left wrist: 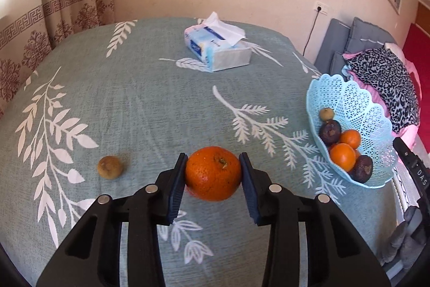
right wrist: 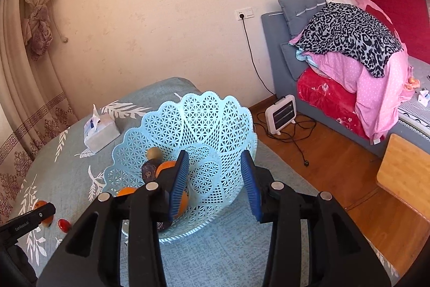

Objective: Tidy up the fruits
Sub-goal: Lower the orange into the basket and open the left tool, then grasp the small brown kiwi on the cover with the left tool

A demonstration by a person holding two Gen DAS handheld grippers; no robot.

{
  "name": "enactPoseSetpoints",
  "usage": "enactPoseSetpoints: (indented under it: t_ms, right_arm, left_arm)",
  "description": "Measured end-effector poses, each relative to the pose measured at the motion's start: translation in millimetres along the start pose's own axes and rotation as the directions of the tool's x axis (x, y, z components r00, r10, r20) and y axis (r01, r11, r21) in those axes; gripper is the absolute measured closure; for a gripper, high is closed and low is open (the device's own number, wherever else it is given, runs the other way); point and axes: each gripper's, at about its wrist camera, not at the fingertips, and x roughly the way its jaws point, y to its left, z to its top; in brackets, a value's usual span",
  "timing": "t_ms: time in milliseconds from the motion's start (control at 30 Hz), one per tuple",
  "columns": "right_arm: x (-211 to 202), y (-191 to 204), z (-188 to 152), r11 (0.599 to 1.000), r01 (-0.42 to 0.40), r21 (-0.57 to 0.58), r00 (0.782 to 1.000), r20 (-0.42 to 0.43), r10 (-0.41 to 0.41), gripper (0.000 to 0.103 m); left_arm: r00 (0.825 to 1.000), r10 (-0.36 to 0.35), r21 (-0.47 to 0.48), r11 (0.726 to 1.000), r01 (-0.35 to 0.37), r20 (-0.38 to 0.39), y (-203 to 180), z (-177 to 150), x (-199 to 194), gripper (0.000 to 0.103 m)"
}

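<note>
A surface [left wrist: 139, 98] draped in a grey-green cloth printed with white leaf sprays fills a lived-in room with cream walls, a patterned curtain [left wrist: 67, 7] at the left and a grey sofa [right wrist: 279, 45] heaped with pink and leopard-print bedding at the right. A small white heater [right wrist: 280, 118] stands on the wooden floor beside the sofa, its cord running up to a wall socket. An opened tissue box [left wrist: 217, 47] sits toward the far edge of the cloth.

The left tongs [left wrist: 213, 174] are closed on an orange [left wrist: 213, 172], blue pads pressing its two sides, the fruit raised just clear of the cloth. It is round and slightly flattened, with no marked long axis; its stem end faces up and toward the camera. The peel is deep orange, pitted and glossy. A small brownish fruit [left wrist: 110, 167] lies on the cloth to its left.

A pale blue lattice basket [left wrist: 376, 125] with a scalloped rim stands near the right edge, tipped toward the viewer, holding oranges, two dark purple fruits and one small tan one. The right tongs [right wrist: 215, 179] hang partly open over the basket, nothing between the pads. A small red fruit [right wrist: 64, 225] lies on the cloth left of the basket.
</note>
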Motion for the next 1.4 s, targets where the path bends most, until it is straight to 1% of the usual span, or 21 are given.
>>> enactPoseSetpoints:
  t_ms: [200, 300, 500, 567, 633, 667, 700, 733, 767, 800, 933, 1033, 1067, 1133, 1267, 1300, 1333, 1400]
  right_arm:
    - [-2.8, -1.8, -3.8, 1.000, 0.018, 0.003, 0.999, 0.026, -0.018, 0.058]
    - [-3.3, -3.3, -4.6, 1.000, 0.021, 0.011, 0.999, 0.033, -0.022, 0.058]
    - [-6.1, 0.4, -5.9, 1.000, 0.024, -0.008, 0.998, 0.052, -0.024, 0.056]
    - [-8.0, 0.6, -6.4, 1.000, 0.027, -0.009, 0.998, 0.062, -0.026, 0.051]
    - [-8.9, 0.3, -6.6, 0.999, 0.031, -0.009, 0.997, 0.069, -0.030, 0.051]
    - [-8.8, 0.3, -6.7, 0.999, 0.031, -0.009, 0.997, 0.068, -0.030, 0.051]
    - [-8.6, 0.3, -6.9, 0.999, 0.031, -0.010, 0.997, 0.067, -0.030, 0.051]
    - [-8.6, 0.2, -6.9, 0.999, 0.032, -0.009, 0.997, 0.066, -0.031, 0.051]
    - [-8.4, -0.2, -6.7, 0.999, 0.032, -0.009, 0.997, 0.066, -0.031, 0.051]
    - [-8.4, -0.4, -6.7, 0.999, 0.032, -0.007, 0.997, 0.066, -0.031, 0.051]
    - [-9.7, -0.7, -7.5, 0.999, 0.034, -0.010, 0.997, 0.070, -0.033, 0.050]
    - [-9.6, 1.0, -7.3, 0.999, 0.036, -0.016, 0.997, 0.075, -0.035, 0.049]
    - [-9.7, 1.6, -7.5, 0.999, 0.038, -0.020, 0.996, 0.076, -0.036, 0.049]
    - [-9.7, 1.9, -7.9, 0.999, 0.039, -0.025, 0.996, 0.077, -0.037, 0.049]
    - [-9.8, 3.1, -7.9, 0.999, 0.040, -0.032, 0.996, 0.080, -0.037, 0.048]
    - [-10.1, 3.1, -8.0, 0.999, 0.040, -0.033, 0.996, 0.081, -0.037, 0.047]
    - [-10.4, 3.5, -8.0, 0.999, 0.041, -0.034, 0.996, 0.084, -0.038, 0.044]
    - [-11.4, 4.6, -8.4, 0.998, 0.042, -0.038, 0.995, 0.090, -0.038, 0.043]
  left_arm:
    - [0.998, -0.059, 0.096, 0.994, 0.058, 0.009, -54.1, 13.2, 10.1, 0.064]
    - [0.997, -0.079, 0.135, 0.988, 0.078, -0.001, -77.8, 17.2, 18.9, 0.064]
    - [0.991, -0.134, 0.176, 0.975, 0.136, -0.023, -111.2, 25.4, 33.6, 0.064]
    - [0.988, -0.150, 0.192, 0.969, 0.152, -0.027, -120.3, 28.9, 37.8, 0.064]
    - [0.986, -0.166, 0.204, 0.965, 0.168, -0.028, -127.7, 31.1, 40.5, 0.063]
    - [0.985, -0.173, 0.206, 0.963, 0.175, -0.027, -130.4, 31.8, 40.7, 0.063]
    - [0.984, -0.179, 0.209, 0.961, 0.179, -0.022, -132.2, 32.5, 39.9, 0.056]
    - [0.983, -0.182, 0.209, 0.961, 0.181, -0.014, -132.9, 33.3, 37.9, 0.050]
    - [0.983, -0.183, 0.207, 0.962, 0.179, -0.001, -132.4, 34.3, 35.6, 0.036]
    - [0.983, -0.182, 0.205, 0.963, 0.176, 0.012, -130.8, 35.1, 32.9, 0.033]
    - [0.985, -0.173, 0.188, 0.968, 0.167, 0.017, -121.6, 37.9, 28.7, 0.031]
    - [0.988, -0.155, 0.160, 0.976, 0.150, 0.022, -108.3, 39.0, 26.7, 0.024]
    - [0.988, -0.149, 0.148, 0.978, 0.144, 0.027, -103.0, 39.2, 25.6, 0.020]
    - [0.990, -0.135, 0.129, 0.983, 0.130, 0.035, -92.9, 39.1, 22.1, 0.019]
    - [0.995, -0.091, 0.096, 0.992, 0.087, 0.036, -72.4, 39.1, 17.2, 0.012]
    - [0.996, -0.078, 0.092, 0.993, 0.074, 0.041, -67.4, 38.6, 15.2, 0.012]
    - [0.997, -0.066, 0.089, 0.994, 0.061, 0.048, -62.7, 38.1, 12.6, 0.012]
    - [0.997, -0.040, 0.086, 0.996, 0.035, 0.063, -53.1, 36.0, 6.5, 0.012]
